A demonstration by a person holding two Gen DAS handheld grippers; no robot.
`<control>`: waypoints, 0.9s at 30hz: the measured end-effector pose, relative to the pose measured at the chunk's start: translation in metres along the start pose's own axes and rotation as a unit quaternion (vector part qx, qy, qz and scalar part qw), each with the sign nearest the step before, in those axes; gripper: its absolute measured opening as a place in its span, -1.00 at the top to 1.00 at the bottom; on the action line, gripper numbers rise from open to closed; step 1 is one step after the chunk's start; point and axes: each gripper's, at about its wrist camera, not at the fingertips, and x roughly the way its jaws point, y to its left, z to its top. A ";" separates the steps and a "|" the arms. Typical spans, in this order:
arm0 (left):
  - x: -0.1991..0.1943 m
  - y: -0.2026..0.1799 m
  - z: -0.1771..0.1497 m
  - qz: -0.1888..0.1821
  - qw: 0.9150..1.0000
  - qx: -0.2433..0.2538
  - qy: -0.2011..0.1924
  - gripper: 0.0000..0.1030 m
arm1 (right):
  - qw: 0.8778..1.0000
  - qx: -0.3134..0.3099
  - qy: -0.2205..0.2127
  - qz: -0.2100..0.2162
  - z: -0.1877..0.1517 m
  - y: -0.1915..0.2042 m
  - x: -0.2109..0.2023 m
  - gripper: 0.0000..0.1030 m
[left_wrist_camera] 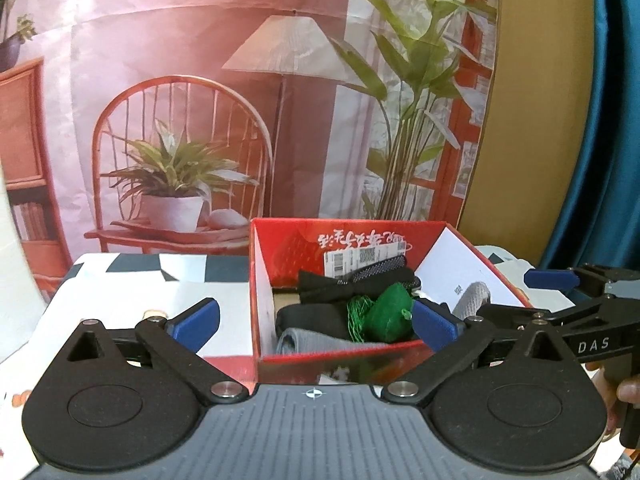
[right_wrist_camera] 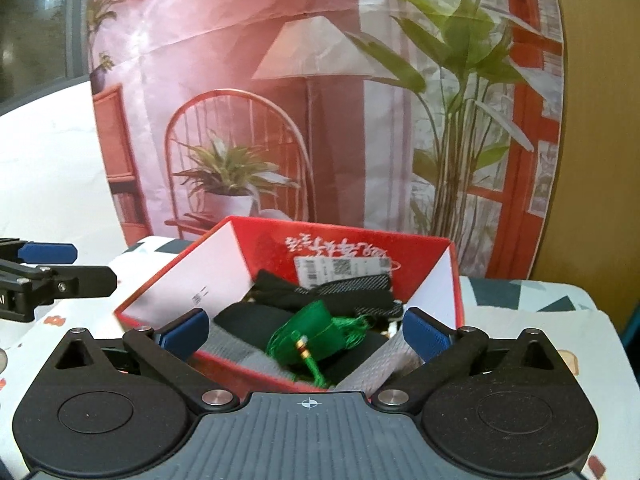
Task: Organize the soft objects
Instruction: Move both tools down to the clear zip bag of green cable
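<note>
A red cardboard box [left_wrist_camera: 340,366] stands on the table and also shows in the right wrist view [right_wrist_camera: 454,292]. Inside lie black fabric pieces [left_wrist_camera: 316,318], grey knitted cloth [left_wrist_camera: 320,342], and a green pouch [left_wrist_camera: 390,314] with green tassels, which the right wrist view shows as a green pouch [right_wrist_camera: 316,328]. My left gripper [left_wrist_camera: 316,322] is open and empty, its fingers spread on either side of the box's near left corner. My right gripper [right_wrist_camera: 306,330] is open and empty over the box's near edge. It appears in the left wrist view [left_wrist_camera: 552,280] at the right.
The box rests on a table [left_wrist_camera: 132,292] covered by a white cloth with dark geometric patches. A printed backdrop [left_wrist_camera: 240,100] of a chair, lamp and plants hangs behind. A blue curtain [left_wrist_camera: 608,120] is at the far right.
</note>
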 end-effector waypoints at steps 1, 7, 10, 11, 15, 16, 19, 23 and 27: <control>-0.003 0.000 -0.004 0.002 1.000 -0.001 0.001 -1.00 | 1.000 -0.001 -0.001 0.002 -0.004 0.002 -0.003 -0.99; -0.017 0.000 -0.023 0.018 1.000 0.007 0.002 -1.00 | 1.000 -0.001 -0.012 0.004 -0.028 0.010 -0.020 -0.99; -0.024 -0.001 -0.033 0.022 1.000 0.006 0.001 -1.00 | 1.000 -0.003 -0.020 0.001 -0.040 0.011 -0.030 -0.99; -0.026 -0.001 -0.036 0.022 1.000 0.003 0.002 -1.00 | 1.000 -0.004 -0.022 -0.001 -0.043 0.011 -0.033 -0.99; -0.030 -0.006 -0.055 0.018 1.000 -0.007 0.013 -1.00 | 0.999 0.005 -0.031 -0.008 -0.062 0.010 -0.044 -0.99; -0.030 -0.007 -0.059 0.019 1.000 -0.007 0.016 -1.00 | 0.999 0.009 -0.032 -0.010 -0.067 0.010 -0.046 -0.99; -0.029 -0.010 -0.073 0.019 0.999 -0.007 0.026 -1.00 | 0.999 0.013 -0.030 -0.016 -0.080 0.010 -0.048 -0.99; -0.027 -0.010 -0.088 0.021 0.999 -0.014 0.034 -1.00 | 0.999 0.000 -0.037 -0.033 -0.099 0.013 -0.052 -0.99; -0.026 -0.009 -0.102 0.024 0.999 -0.019 0.045 -1.00 | 0.999 -0.001 -0.027 -0.038 -0.119 0.017 -0.052 -0.99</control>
